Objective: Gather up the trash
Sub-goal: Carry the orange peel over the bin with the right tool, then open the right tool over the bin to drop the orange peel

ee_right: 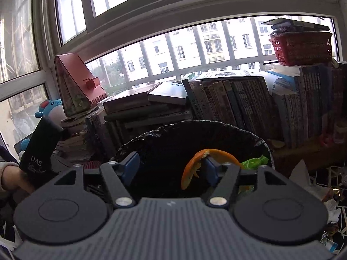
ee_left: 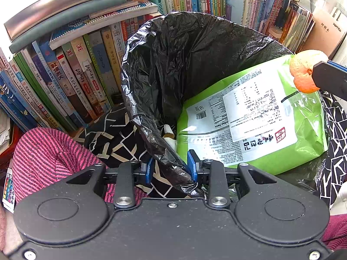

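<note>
The curled piece of orange citrus peel hangs off the right-hand pad of my right tool, directly above the open mouth of the round bin lined with a crinkled black plastic bag. That tool's two blue pads stand wide apart, so it is released; the peel seems only to cling to the one pad, not to be pinched, and I judge it is about to fall in. From the left wrist view the same peel shows at the bin's far rim, over a flat bright green food packet with white printed labels that already lies slanted inside the liner.

My left tool is clenched on the near edge of the black liner, one blue pad outside and one inside the rim. I hold it there, I think, to keep the floppy bag open and steady while the other side drops things in.

The bin sits on a black-and-white patterned cloth, with a pink striped cushion just beside it and rows of upright books close behind. More crumpled scraps lie on the cloth at right, so collecting is not finished.
</note>
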A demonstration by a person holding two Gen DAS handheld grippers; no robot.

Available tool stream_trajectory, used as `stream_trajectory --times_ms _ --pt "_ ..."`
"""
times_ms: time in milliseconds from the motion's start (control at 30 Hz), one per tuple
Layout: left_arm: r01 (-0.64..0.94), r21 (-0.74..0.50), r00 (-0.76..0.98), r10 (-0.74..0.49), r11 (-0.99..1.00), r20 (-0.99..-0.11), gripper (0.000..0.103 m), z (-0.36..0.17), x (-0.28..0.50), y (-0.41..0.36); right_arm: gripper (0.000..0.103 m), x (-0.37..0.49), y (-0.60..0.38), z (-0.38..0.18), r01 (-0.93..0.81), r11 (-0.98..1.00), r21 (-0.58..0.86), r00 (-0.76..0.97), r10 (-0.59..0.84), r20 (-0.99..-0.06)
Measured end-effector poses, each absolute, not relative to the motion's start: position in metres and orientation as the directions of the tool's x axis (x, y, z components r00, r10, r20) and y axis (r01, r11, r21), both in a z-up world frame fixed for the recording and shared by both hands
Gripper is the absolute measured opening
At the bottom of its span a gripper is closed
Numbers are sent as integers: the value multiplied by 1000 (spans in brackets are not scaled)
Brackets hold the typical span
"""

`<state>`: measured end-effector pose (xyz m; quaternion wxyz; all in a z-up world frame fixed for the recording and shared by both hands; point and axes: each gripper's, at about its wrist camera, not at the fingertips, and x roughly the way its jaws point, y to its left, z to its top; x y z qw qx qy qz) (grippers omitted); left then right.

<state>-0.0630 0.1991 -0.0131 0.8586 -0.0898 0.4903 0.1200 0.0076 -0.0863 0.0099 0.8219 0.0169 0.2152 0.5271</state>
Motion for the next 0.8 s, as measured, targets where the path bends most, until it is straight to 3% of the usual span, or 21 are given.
stream_trajectory --times_ms 300,633,800 --pt "-294 -36 490 118 955 -863 30 -13 -63 199 78 2 -84 10 -892 309 329 203 926 -320" --pt "-294 -36 490 118 955 -863 30 -13 -63 199 79 15 -99 20 -848 246 469 173 966 -194" --pt "-294 -36 490 118 955 -863 30 -13 -63 199 81 14 -95 18 -848 271 455 192 958 -213"
